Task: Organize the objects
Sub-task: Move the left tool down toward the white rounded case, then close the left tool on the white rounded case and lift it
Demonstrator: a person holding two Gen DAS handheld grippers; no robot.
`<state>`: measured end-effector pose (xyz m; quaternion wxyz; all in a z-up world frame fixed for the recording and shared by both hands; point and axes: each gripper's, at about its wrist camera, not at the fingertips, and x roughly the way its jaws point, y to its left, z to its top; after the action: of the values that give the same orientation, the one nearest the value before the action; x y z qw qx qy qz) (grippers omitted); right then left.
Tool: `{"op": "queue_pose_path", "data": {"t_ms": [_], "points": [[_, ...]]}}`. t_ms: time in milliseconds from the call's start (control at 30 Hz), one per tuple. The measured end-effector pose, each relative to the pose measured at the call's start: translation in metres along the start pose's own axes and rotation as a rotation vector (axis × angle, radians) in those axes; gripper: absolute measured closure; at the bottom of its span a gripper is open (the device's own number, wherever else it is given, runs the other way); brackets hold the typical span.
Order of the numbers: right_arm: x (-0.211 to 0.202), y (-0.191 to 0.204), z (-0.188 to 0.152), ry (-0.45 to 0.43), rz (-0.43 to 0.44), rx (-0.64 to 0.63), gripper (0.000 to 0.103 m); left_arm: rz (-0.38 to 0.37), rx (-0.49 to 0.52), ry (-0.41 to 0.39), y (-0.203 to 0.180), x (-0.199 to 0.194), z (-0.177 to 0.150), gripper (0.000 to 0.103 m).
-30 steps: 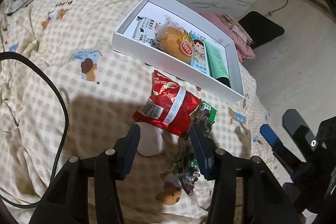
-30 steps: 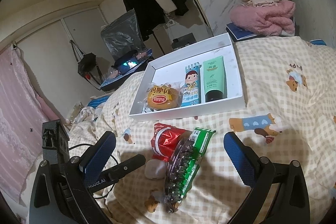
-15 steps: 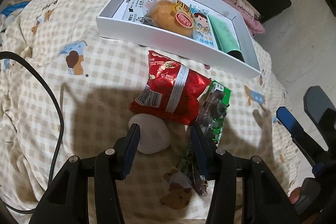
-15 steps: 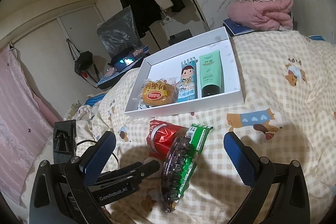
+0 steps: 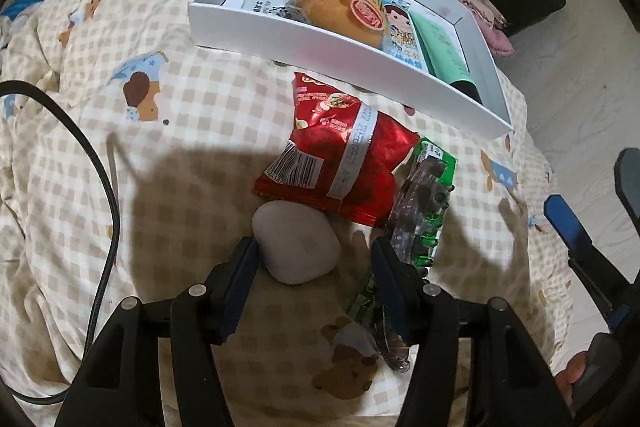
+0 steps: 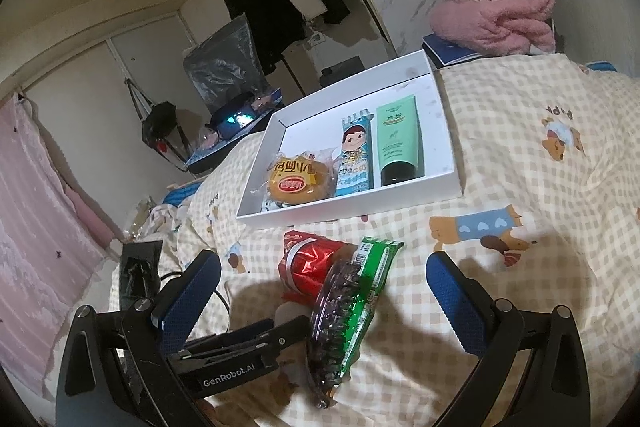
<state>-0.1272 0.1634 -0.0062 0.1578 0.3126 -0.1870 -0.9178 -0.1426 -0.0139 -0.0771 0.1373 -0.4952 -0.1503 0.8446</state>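
Left tongs (image 5: 314, 257) at 6 o'clock, jaws just been opening, white pebble-shaped case (image 5: 296, 241) partly between them, left pad touching or just beside its edge, right pad apart from it. Red snack bag (image 5: 340, 167) at centre, touching the case's far side. Clear hair comb (image 5: 420, 219) over a green packet (image 5: 438, 163) just right of the bag. White box (image 5: 340, 47) at 12–1 o'clock holds bun, cartoon packet, green tube. Checked bedsheet (image 5: 180, 147); black cable (image 5: 108, 187) at 9 o'clock. Right tongs' blue pad (image 5: 568, 227) at 3–4 o'clock.

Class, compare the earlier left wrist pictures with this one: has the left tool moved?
Yes. The left tool has closed in on the white case, which now sits between its just-widened jaws, untouched.
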Motion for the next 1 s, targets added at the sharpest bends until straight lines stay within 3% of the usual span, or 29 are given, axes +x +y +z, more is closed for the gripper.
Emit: {"op": "queue_pose_path", "data": {"t_ms": [433, 533, 667, 1000], "points": [[-0.019, -0.021, 0.015, -0.072, -0.026, 0.071, 0.0, 0.015, 0.003, 0.037, -0.004, 0.014, 0.003, 0.038], [-0.018, -0.023, 0.016, -0.063, -0.026, 0.081, 0.0, 0.021, -0.027, 0.026, 0.002, 0.011, 0.003, 0.054], [-0.013, -0.021, 0.015, -0.04, -0.016, 0.074, 0.0, -0.033, -0.08, 0.005, 0.013, 0.004, 0.005, 0.055], [-0.008, -0.012, 0.009, -0.014, 0.001, 0.046, 0.0, -0.07, -0.101, -0.074, 0.019, -0.016, 0.01, 0.056]]}}
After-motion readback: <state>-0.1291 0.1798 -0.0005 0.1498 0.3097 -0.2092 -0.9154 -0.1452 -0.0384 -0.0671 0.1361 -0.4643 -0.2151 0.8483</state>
